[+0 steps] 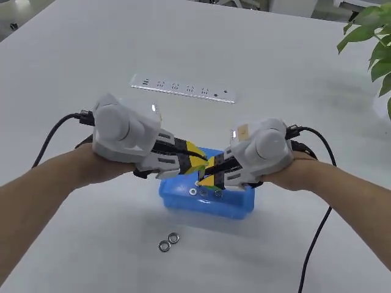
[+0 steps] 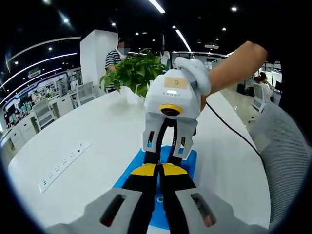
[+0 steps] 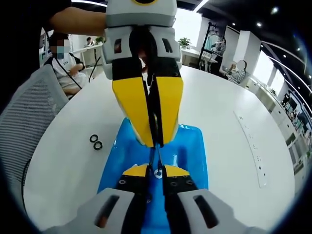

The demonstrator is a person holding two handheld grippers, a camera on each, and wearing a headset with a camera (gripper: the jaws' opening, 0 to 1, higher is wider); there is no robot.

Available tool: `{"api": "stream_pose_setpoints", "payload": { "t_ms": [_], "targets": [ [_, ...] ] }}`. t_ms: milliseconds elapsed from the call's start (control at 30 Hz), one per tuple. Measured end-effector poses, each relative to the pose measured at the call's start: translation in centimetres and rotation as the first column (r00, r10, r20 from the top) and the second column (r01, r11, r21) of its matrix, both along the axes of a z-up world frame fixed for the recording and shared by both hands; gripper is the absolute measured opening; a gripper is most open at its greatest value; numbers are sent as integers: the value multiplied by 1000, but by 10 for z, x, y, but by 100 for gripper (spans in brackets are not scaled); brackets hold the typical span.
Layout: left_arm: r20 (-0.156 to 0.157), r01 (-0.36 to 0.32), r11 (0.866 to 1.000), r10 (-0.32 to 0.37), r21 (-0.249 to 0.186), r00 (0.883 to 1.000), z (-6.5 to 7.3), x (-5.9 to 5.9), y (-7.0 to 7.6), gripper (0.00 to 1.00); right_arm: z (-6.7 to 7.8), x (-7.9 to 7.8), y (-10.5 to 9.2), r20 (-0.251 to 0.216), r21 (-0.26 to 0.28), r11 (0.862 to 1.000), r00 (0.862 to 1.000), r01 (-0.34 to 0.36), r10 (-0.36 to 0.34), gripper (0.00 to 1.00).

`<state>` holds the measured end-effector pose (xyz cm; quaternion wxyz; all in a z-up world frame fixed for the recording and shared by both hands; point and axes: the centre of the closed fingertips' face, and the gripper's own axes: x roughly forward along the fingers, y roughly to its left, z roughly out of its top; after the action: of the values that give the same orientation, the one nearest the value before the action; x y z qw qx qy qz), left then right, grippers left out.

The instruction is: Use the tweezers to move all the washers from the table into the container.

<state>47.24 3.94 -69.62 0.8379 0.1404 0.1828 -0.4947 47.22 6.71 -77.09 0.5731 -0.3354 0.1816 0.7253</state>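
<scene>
Left gripper [image 3: 157, 141] jaws are narrow and clamped on the tweezers [image 3: 157, 157]. Right gripper [image 3: 156, 170] faces it with narrow jaws closed around the tweezers' tip, where a washer [image 3: 158, 173] sits over the blue container [image 1: 183, 204]. In the head view, three washers [image 1: 204, 193] lie inside the container, two loose washers [image 1: 168, 242] are on the table [image 1: 73, 256] at its 6 o'clock, and a power strip [image 1: 182, 89] is at its 12 o'clock.

The white table [image 1: 73, 49] carries a blue container [image 1: 208, 207], two loose washers [image 1: 173, 238] lying just in front of it, and a white power strip [image 1: 182, 90] farther back.
</scene>
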Motion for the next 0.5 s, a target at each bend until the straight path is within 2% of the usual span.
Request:
{"api": "stream_pose_setpoints", "payload": {
  "t_ms": [500],
  "targets": [
    [8, 12, 1000, -12, 15, 1000, 0, 1, -1, 5, 12, -2, -2, -5, 23, 999, 999, 33, -33, 18]
  ]
}}
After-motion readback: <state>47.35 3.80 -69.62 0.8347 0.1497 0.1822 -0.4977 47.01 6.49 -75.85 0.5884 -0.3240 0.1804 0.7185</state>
